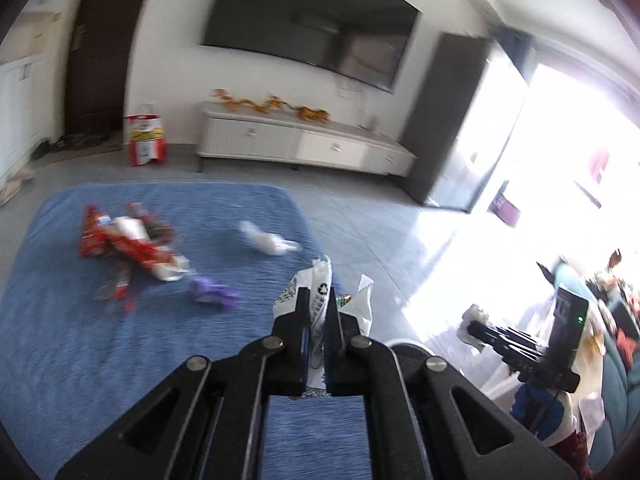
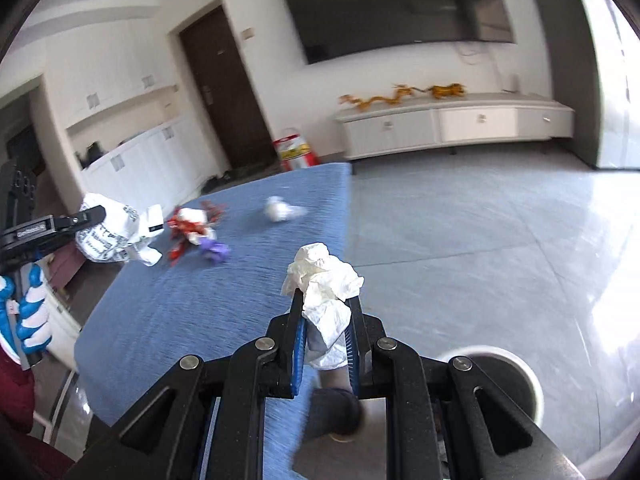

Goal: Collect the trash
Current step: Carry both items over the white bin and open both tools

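My left gripper (image 1: 318,300) is shut on a white printed plastic bag (image 1: 316,280), held above the blue table (image 1: 120,340); the bag also shows in the right wrist view (image 2: 108,232). My right gripper (image 2: 326,300) is shut on a crumpled white tissue (image 2: 324,272), held over the table's right edge. On the table lie red snack wrappers (image 1: 128,244), a purple wrapper (image 1: 212,292) and a white tissue ball (image 1: 264,240). They also show in the right wrist view: the wrappers (image 2: 192,224), the purple wrapper (image 2: 216,250) and the ball (image 2: 280,210).
A white round bin rim (image 2: 500,364) stands on the grey floor below right of my right gripper. A white TV cabinet (image 1: 304,144) with a TV above it lines the far wall. A red-yellow bag (image 1: 146,140) stands by the dark door.
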{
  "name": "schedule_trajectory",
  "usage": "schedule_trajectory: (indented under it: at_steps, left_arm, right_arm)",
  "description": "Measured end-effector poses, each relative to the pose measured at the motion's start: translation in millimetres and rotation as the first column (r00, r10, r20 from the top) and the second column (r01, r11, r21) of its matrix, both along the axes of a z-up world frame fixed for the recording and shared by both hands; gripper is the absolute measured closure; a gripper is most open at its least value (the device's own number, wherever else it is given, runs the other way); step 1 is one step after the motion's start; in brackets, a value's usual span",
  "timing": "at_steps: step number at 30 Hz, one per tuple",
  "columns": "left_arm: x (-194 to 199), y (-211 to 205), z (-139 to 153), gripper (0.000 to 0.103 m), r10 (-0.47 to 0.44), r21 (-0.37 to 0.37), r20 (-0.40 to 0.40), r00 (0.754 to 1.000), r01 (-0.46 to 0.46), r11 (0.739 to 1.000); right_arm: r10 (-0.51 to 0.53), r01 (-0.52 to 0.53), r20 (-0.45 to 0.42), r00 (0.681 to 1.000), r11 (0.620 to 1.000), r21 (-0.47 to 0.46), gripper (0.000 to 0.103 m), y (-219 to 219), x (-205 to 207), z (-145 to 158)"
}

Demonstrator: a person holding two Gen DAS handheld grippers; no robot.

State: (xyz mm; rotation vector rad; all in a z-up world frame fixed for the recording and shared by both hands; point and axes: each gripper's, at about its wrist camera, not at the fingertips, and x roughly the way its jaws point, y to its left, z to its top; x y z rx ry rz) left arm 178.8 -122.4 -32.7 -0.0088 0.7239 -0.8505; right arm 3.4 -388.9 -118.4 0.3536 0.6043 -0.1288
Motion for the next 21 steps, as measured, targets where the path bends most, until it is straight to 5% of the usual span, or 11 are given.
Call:
schedule_trajectory:
  at_steps: [10,21]
  left_arm:
    - [-47,-164,-46,0.099,-0.282,0.115,-0.07,0.957,0.289,0.95]
    - [-74,-283,-126,0.095,-0.402,0.217,-0.2,0.894,0.441,0.871]
  right_arm:
    - [-0.18,0.184,-0.141,0.973,0.983,0.012,0.084,-66,-45,-57]
    - [-0.236,0.263,-0.287,0.928,0.963,0.057,0.075,-109,-46,-123]
